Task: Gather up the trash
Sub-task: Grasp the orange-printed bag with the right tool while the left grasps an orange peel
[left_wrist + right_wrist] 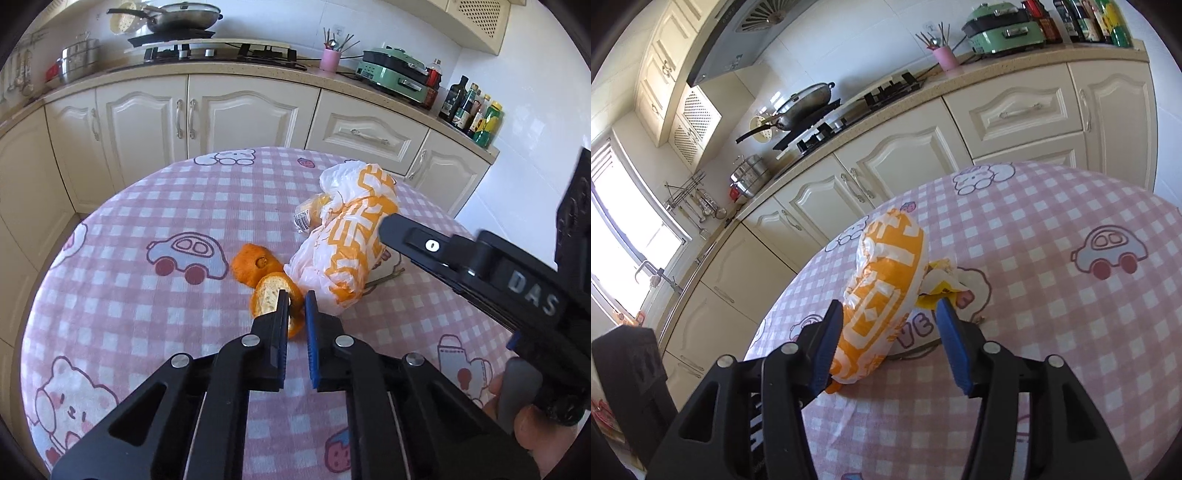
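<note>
On the pink checked tablecloth lie two pieces of orange peel and a white-and-orange plastic bag. My left gripper is shut on the edge of the nearer orange peel. The second peel sits just behind it. In the right wrist view my right gripper is open and straddles the near end of the bag. Its left pad touches the bag and the right pad stands clear. One finger of the right gripper overlaps the bag in the left wrist view.
A yellow wrapper pokes out from behind the bag. A hand holds the right gripper's handle. Cream cabinets ring the far side of the table. On the counter are a wok, a pink utensil cup and bottles.
</note>
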`<state>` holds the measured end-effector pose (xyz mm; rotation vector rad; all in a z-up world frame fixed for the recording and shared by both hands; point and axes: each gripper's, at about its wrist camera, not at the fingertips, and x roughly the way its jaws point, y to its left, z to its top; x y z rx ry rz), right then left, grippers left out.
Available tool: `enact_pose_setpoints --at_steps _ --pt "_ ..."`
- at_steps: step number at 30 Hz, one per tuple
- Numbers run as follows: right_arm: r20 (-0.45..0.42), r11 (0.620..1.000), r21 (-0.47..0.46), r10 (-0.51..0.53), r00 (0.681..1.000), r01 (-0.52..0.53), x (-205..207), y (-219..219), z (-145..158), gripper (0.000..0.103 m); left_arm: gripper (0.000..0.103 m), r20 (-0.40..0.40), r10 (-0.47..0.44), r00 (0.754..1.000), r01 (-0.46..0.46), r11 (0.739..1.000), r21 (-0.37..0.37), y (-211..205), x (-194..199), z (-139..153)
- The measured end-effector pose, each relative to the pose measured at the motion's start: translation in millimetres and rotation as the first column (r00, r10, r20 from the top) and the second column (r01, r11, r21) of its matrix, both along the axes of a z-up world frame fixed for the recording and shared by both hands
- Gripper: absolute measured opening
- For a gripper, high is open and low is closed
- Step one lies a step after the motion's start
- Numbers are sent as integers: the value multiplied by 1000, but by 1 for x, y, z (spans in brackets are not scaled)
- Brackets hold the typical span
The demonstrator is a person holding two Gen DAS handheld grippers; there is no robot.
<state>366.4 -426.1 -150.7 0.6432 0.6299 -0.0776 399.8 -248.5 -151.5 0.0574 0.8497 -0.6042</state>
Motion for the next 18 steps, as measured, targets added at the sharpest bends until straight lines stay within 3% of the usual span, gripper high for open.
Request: enact_pose_setpoints --at_steps 5,8,10,18 --pt "-36 996 92 22 999 -19 21 0 -11 56 7 -7 -14 1000 14 1000 -15 3 0 -1" --pt "-51 996 81 44 998 -40 29 2 -17 53 7 -9 -13 1000 13 1000 -26 9 -1 0" --pt "-35 997 61 50 998 -48 25 4 -13 44 7 -12 -8 1000 8 999 -44 16 -2 3" --pt "66 993 -112 -16 998 24 -13 16 26 41 7 14 29 999 -27 993 -114 53 -13 25"
